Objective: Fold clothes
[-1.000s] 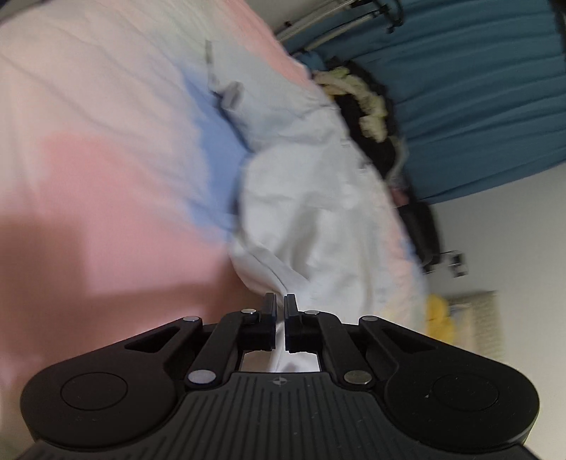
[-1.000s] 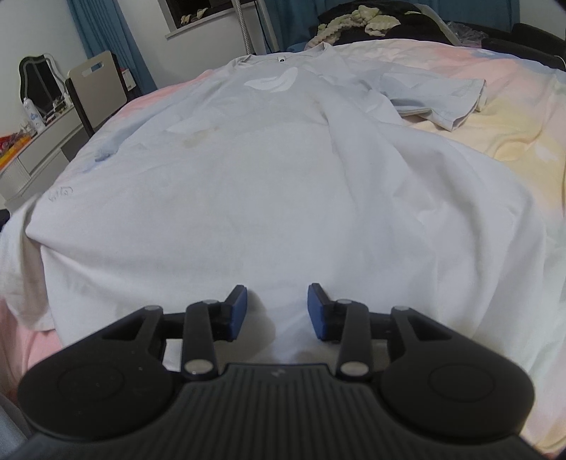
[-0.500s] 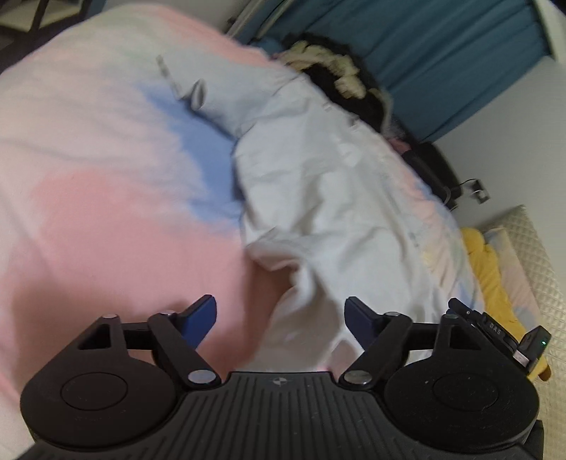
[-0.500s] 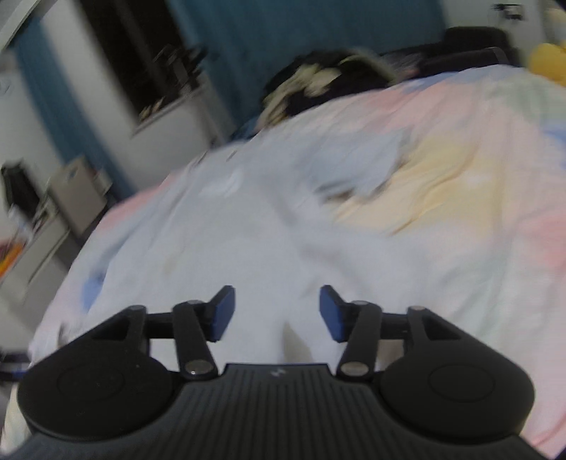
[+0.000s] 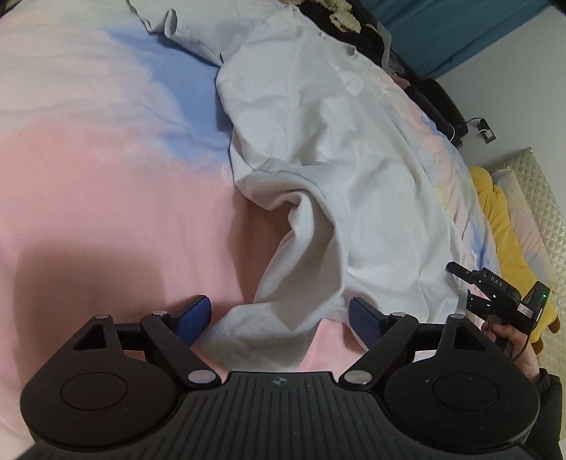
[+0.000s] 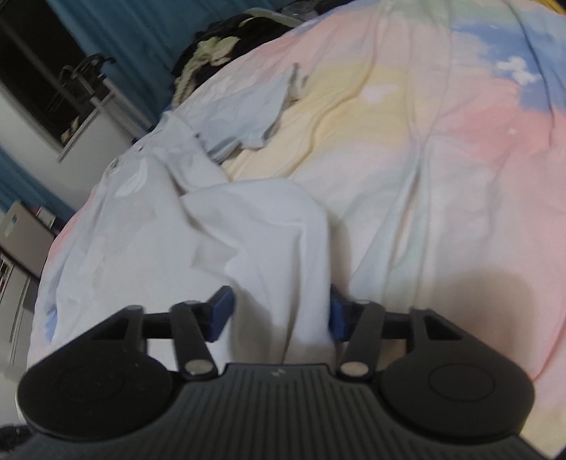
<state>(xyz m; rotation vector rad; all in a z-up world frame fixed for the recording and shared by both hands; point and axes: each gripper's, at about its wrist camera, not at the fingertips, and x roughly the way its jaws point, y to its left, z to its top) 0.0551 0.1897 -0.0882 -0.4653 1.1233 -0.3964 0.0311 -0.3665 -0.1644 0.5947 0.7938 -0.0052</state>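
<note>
A white T-shirt (image 5: 318,141) lies crumpled on the pastel bedsheet (image 5: 106,184). In the left wrist view its rumpled hem corner rests on the sheet between the fingers of my left gripper (image 5: 279,315). That gripper stands wide open and its pads do not touch the cloth. In the right wrist view a raised fold of the T-shirt (image 6: 261,226) runs between the fingers of my right gripper (image 6: 279,313). Its jaws are closing around the fold, and the left blue pad (image 6: 221,311) still shows clear of the cloth. A sleeve (image 6: 247,116) lies spread further off.
A dark pile of clothes (image 5: 353,21) sits at the bed's far end before a teal curtain (image 5: 460,32). A yellow plush toy (image 5: 502,226) lies by the quilted headboard (image 5: 530,198). The person's hand (image 5: 509,336) shows at the right edge. A cabinet (image 6: 21,240) stands left of the bed.
My left gripper went from shut to wide open, let the hem drop and sank toward the bed. My right gripper rolled and moved to the shirt's side, now narrowing around a fold.
</note>
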